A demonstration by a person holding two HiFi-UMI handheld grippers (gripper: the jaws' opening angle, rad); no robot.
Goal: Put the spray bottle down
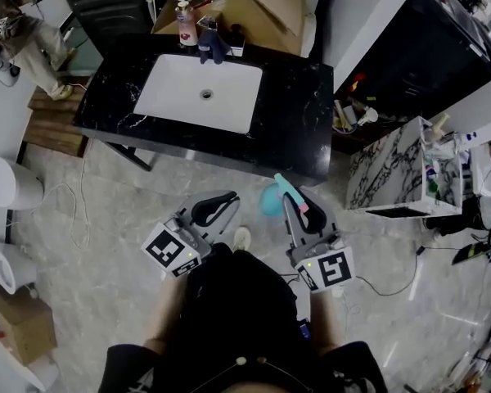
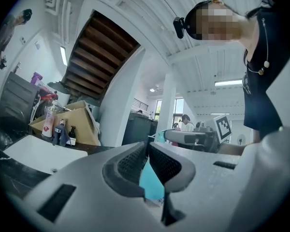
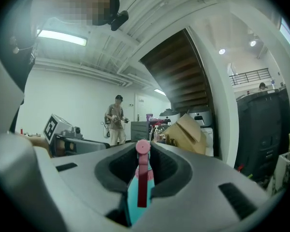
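My right gripper [image 1: 301,205] is clenched on the teal plastic spray bottle with the pink nozzle [image 1: 270,201], gripping near its head. The bottle hangs in the air above the floor, short of the black marble counter [image 1: 295,129]. It looks rigid, smooth and probably light. I'd stand it on its base. My left gripper [image 1: 229,199] is closed, and I can't identify the teal patch in its gap.

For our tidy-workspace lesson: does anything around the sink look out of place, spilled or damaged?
A dark blue cloth hangs over something at the back edge of the sink, where a tap would stand. That is an odd place to leave it. An open cardboard box crowds the space right behind it. Nothing looks spilled or broken.
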